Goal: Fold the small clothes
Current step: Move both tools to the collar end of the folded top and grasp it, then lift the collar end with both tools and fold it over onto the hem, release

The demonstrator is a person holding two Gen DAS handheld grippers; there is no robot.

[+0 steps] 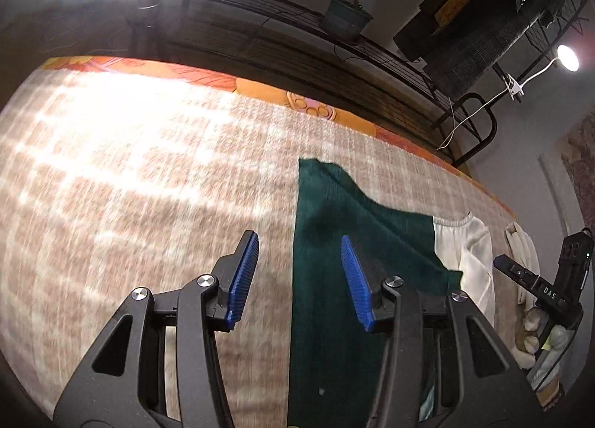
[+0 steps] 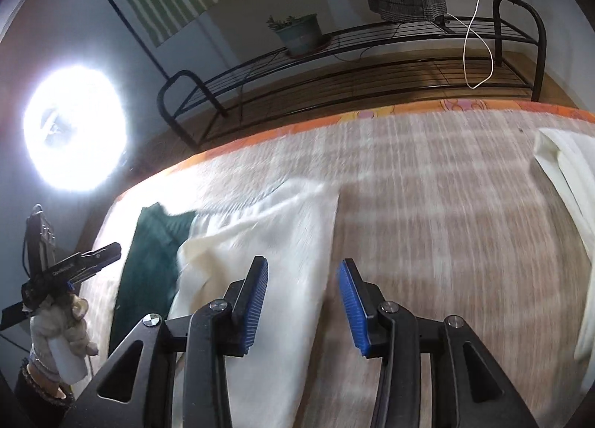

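Three garments are counted: one dark green garment (image 1: 334,242), one cream garment (image 2: 267,242), one white garment (image 2: 569,175). One potted plant (image 2: 299,34) is seen.

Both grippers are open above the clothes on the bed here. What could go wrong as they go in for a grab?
1. The green garment overlaps the white garment, so the left gripper may pinch both layers.
2. The right gripper straddles the white garment's edge; closing there could catch the checked bed cover instead or get a thin grip.
3. Both views are motion-blurred, suggesting fast movement, so a rushed grab might drag the clothes out of shape.
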